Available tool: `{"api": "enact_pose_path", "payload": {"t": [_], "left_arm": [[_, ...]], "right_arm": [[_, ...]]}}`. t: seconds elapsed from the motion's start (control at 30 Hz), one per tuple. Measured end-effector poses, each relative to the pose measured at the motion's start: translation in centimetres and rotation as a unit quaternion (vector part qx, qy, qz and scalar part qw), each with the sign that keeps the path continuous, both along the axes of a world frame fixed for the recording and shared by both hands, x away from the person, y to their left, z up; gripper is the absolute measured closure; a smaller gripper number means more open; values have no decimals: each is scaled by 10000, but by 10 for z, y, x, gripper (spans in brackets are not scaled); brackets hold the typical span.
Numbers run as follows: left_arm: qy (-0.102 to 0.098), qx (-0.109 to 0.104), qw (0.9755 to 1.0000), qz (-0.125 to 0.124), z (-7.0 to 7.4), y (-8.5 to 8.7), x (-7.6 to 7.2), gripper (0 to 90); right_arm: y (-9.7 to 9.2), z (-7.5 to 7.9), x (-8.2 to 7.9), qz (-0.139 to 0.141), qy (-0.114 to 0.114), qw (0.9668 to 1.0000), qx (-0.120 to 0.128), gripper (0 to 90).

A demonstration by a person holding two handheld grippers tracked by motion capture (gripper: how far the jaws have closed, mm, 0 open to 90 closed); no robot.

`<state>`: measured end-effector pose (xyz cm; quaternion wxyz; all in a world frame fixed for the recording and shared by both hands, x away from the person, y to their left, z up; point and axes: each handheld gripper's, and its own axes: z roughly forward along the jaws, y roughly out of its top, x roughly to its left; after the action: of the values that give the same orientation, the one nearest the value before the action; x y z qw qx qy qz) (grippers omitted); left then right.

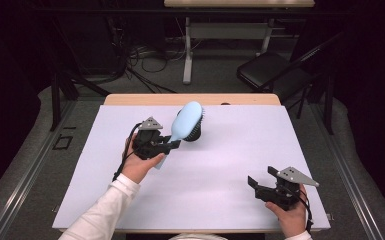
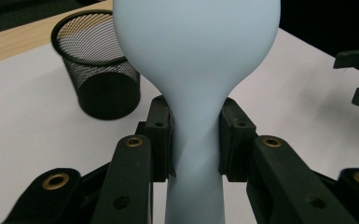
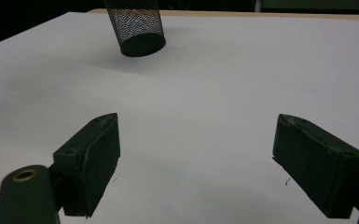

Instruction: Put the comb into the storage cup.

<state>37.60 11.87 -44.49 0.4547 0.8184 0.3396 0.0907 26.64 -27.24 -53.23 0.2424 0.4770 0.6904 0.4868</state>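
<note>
High view shows my left gripper (image 1: 172,144) clamped on the pale-blue plastic hairbrush (image 1: 186,121) — its head pointing at the black mesh cup (image 1: 195,133) just beyond.

Bright table, dark surroundings, perhaps soft-focused.

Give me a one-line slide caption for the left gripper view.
Left tongs clamp the pale blue hairbrush by its neck, a black mesh cup standing behind.

A pale blue brush (image 1: 186,121) with black bristles, a black mesh cup (image 2: 98,65), black grippers, the left (image 1: 172,145) and the right (image 1: 260,181), a white mat (image 1: 230,150) on a light wood table (image 1: 130,99), white sleeves.
</note>
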Motion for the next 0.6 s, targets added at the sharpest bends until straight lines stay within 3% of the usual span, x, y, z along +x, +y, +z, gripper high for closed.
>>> {"api": "enact_pose_path", "payload": {"t": [0.3, 0.6], "left_arm": [[-134, -73, 9999, -77, 7, -22, -3, 698], [-259, -396, 9989, -25, 15, -25, -5, 698]], "right_arm": [[-1, 0, 0, -16, -27, 10000, 19, 145], [-1, 0, -1, -31, -35, 10000, 72, 144]]}}
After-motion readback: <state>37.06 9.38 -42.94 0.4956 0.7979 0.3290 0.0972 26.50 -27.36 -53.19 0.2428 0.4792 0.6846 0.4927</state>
